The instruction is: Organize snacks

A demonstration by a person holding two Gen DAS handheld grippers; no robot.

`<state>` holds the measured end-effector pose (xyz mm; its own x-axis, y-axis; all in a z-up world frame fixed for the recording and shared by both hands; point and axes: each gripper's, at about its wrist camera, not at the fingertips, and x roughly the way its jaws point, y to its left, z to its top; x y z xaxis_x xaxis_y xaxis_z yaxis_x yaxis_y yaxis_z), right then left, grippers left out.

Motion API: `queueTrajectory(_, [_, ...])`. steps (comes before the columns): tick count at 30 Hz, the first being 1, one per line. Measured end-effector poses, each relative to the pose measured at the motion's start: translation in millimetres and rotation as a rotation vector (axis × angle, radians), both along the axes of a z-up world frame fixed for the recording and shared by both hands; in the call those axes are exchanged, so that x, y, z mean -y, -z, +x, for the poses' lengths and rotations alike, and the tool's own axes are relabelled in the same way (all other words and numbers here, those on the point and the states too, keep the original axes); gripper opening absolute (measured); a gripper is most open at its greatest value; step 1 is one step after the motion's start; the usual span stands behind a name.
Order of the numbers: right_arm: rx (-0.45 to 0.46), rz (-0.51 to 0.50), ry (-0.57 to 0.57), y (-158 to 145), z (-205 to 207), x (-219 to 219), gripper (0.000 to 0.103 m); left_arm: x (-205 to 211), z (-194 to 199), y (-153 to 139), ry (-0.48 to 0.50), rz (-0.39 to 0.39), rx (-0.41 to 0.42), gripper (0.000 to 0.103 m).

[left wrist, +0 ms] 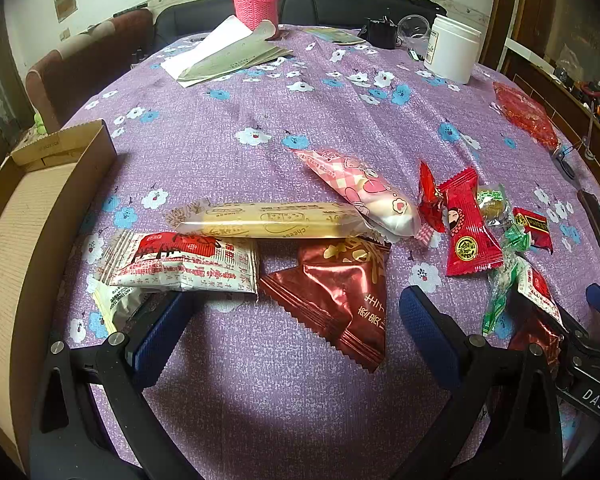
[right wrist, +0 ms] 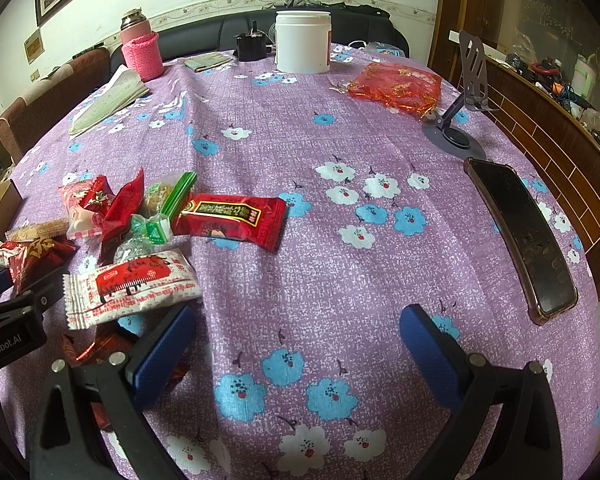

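Wrapped snacks lie scattered on the purple flowered tablecloth point(left wrist: 260, 112). In the left wrist view my left gripper point(left wrist: 296, 316) is open and empty, low over the cloth. Between its fingers lies a dark red foil packet point(left wrist: 336, 296). A white-and-red packet point(left wrist: 180, 264) lies by the left finger, with a long yellow biscuit pack point(left wrist: 268, 220) and a pink packet point(left wrist: 364, 192) beyond. Small red and green candies point(left wrist: 468, 224) lie to the right. In the right wrist view my right gripper point(right wrist: 296, 340) is open and empty over bare cloth. A white-and-red packet point(right wrist: 132, 284) and a red bar point(right wrist: 228, 216) lie to its left.
An open cardboard box point(left wrist: 28, 216) stands at the table's left edge. A phone point(right wrist: 524, 236) and a phone stand point(right wrist: 460, 120) are at the right. A white jar point(right wrist: 302, 40), a pink-sleeved flask point(right wrist: 140, 52), papers point(right wrist: 108, 100) and a red bag point(right wrist: 396, 88) sit further back.
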<state>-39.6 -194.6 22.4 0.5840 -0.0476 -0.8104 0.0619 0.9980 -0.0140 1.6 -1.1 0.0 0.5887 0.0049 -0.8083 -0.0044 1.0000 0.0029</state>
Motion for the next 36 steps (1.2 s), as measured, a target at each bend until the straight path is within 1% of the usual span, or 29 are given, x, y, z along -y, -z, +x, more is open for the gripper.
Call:
queueTrajectory(20, [0.0,0.001,0.0,0,0,0,0.103,1,0,0,0.011,-0.003,0.0,0.103])
queueTrajectory(24, [0.0,0.001,0.0,0,0,0,0.103,0,-3,-1,0.046,-0.002,-0.002,0.103])
queueTrajectory(29, [0.0,0.001,0.0,0,0,0,0.103,-7,-10,-1,0.117,-0.002,-0.005,0.103])
queueTrajectory(36, [0.0,0.001,0.0,0,0,0,0.103,-7,-15,-1,0.118,0.0,-0.002,0.103])
